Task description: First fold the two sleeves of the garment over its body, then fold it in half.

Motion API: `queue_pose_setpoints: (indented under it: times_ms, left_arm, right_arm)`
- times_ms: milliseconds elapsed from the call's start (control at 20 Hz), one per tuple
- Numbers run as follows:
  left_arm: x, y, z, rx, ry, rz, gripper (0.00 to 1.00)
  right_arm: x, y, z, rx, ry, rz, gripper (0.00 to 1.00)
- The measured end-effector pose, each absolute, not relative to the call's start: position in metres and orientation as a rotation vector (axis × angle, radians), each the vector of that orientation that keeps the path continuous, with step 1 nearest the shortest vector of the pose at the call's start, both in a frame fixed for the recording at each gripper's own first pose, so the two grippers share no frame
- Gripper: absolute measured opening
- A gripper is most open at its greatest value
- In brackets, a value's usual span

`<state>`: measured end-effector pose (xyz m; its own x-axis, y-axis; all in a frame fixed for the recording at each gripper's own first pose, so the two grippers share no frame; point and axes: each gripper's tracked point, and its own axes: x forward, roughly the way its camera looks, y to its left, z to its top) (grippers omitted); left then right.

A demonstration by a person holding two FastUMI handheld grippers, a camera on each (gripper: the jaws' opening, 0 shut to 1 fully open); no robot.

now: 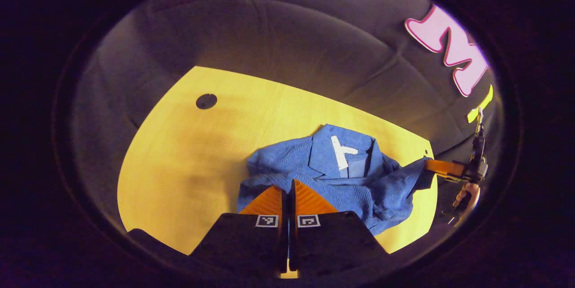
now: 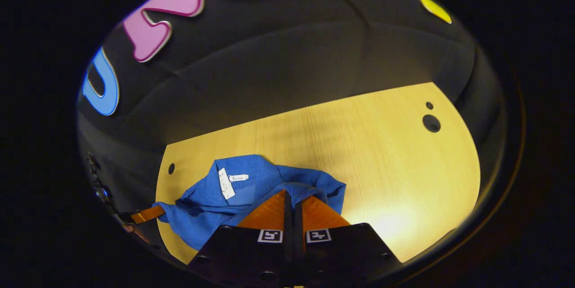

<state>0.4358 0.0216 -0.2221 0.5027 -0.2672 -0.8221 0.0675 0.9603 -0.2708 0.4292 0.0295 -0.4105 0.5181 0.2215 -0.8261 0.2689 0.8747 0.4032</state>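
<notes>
A blue collared garment [image 1: 328, 175] with a white neck label [image 1: 340, 151] lies bunched on the yellow wooden table [image 1: 202, 153]. My left gripper [image 1: 288, 182] is shut, its tips pinching the cloth at the garment's near edge. At the right of the left gripper view, my right gripper [image 1: 429, 162] pinches a stretched corner of the cloth, held by a hand [image 1: 467, 196]. In the right gripper view the garment [image 2: 251, 189] sits low and left. My right gripper [image 2: 293, 193] is shut on its fabric there, and my left gripper [image 2: 159, 210] holds the garment's far left edge.
The table [image 2: 382, 153] reaches far to the right of the garment in the right gripper view. It has a round dark hole [image 2: 431, 123] near its far right corner and a smaller hole [image 2: 171, 168] near the garment. Black cloth walls surround the table.
</notes>
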Motion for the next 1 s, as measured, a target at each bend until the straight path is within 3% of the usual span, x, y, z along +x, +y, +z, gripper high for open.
queue_pose_setpoints:
  times_ms: [250,350,400,500,550,600,650,700,750,800,950,1000]
  left_arm:
    - [0.486,0.029,-0.238,-0.44,1.009,-0.144,0.0]
    - [0.476,0.045,-0.244,-0.46,1.034,-0.098,0.0]
    - [0.471,0.047,-0.241,-0.484,1.031,-0.111,0.0]
    - [0.474,0.052,-0.231,-0.52,1.011,-0.122,0.05]
    - [0.475,0.055,-0.225,-0.511,0.988,-0.112,0.27]
    - [0.48,0.058,-0.224,-0.476,0.982,-0.107,0.56]
    - [0.479,0.056,-0.218,-0.428,0.944,-0.082,0.85]
    - [0.483,0.054,-0.21,-0.383,0.904,-0.078,0.88]
    - [0.482,0.052,-0.198,-0.346,0.867,-0.082,0.84]
    - [0.481,0.051,-0.188,-0.301,0.827,-0.08,0.84]
    - [0.476,0.038,-0.156,-0.147,0.714,-0.09,0.84]
    - [0.473,0.034,-0.144,-0.104,0.678,-0.088,0.85]
  right_arm:
    - [0.472,0.026,-0.421,0.836,1.056,-0.081,0.04]
    - [0.482,0.02,-0.419,0.925,1.035,-0.093,0.05]
    - [0.486,0.016,-0.411,0.997,1.022,-0.082,0.0]
    - [0.499,0.011,-0.394,1.035,0.957,-0.08,0.46]
    - [0.504,0.004,-0.394,0.992,0.907,-0.087,0.69]
    - [0.503,-0.001,-0.391,0.96,0.889,-0.089,0.92]
    - [0.502,-0.001,-0.388,0.933,0.88,-0.084,0.91]
    - [0.5,-0.002,-0.386,0.899,0.873,-0.077,0.77]
    - [0.499,0.0,-0.383,0.855,0.857,-0.075,0.94]
    - [0.496,0.0,-0.38,0.816,0.838,-0.071,0.95]
    - [0.488,-0.002,-0.358,0.763,0.801,-0.045,0.97]
    - [0.483,-0.002,-0.348,0.744,0.788,-0.036,0.84]
